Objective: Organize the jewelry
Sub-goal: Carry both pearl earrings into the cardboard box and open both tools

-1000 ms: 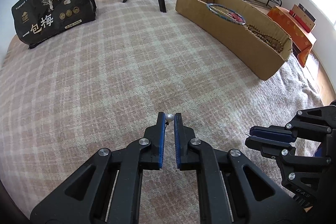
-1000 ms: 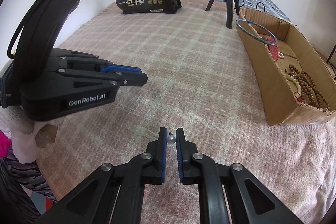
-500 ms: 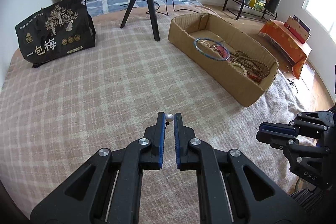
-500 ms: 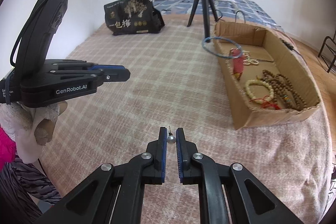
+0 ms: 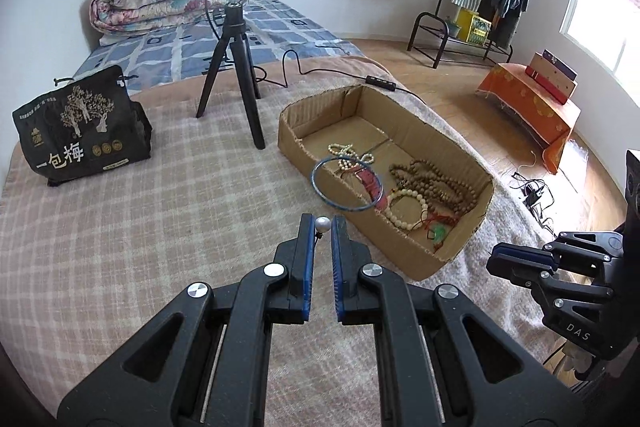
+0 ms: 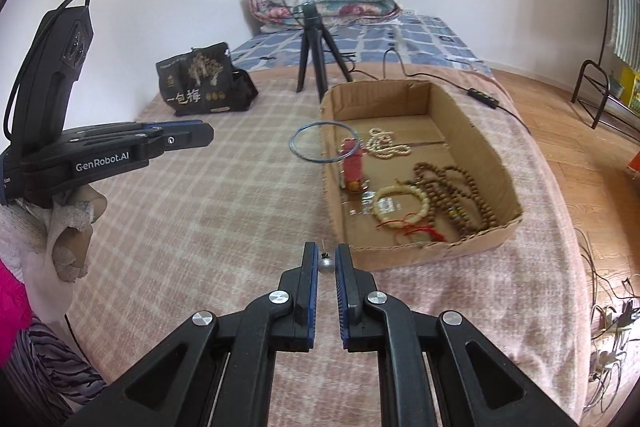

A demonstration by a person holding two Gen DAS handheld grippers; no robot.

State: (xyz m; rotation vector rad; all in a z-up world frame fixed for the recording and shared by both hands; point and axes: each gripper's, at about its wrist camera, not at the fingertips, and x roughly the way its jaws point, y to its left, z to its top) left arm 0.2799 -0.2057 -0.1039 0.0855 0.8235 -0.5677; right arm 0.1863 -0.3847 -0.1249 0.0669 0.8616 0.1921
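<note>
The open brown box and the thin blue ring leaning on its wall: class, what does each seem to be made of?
The open brown box looks like matte corrugated cardboard: its cut rim is torn and ragged. The thin blue ring looks like glossy metal wire or hard plastic, since it holds a stiff, even hoop; which one is unclear.

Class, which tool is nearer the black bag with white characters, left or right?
Left. The left tool sits on the black bag side; the right tool is farther over, beside the cardboard box.
</note>
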